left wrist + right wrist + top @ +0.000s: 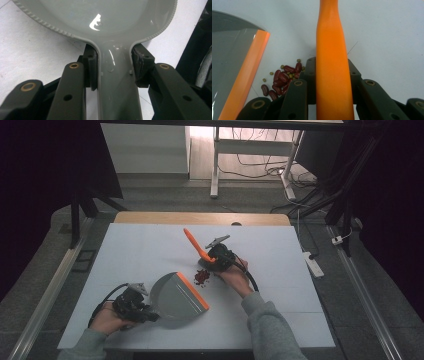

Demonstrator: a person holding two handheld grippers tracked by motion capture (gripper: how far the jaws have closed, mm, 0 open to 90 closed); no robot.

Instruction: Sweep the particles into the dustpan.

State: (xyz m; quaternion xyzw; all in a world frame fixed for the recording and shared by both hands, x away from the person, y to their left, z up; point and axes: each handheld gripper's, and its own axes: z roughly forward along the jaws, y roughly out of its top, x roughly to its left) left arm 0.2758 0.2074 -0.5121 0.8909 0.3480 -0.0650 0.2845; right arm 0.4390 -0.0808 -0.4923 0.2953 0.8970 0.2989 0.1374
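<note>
White table (150, 250); right gripper view reveals green beans (298, 60) among red.

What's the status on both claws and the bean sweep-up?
Left claw shut on dustpan handle. Right claw shut on orange brush handle. Beans piled just off dustpan lip, none in pan. Path clear.
</note>
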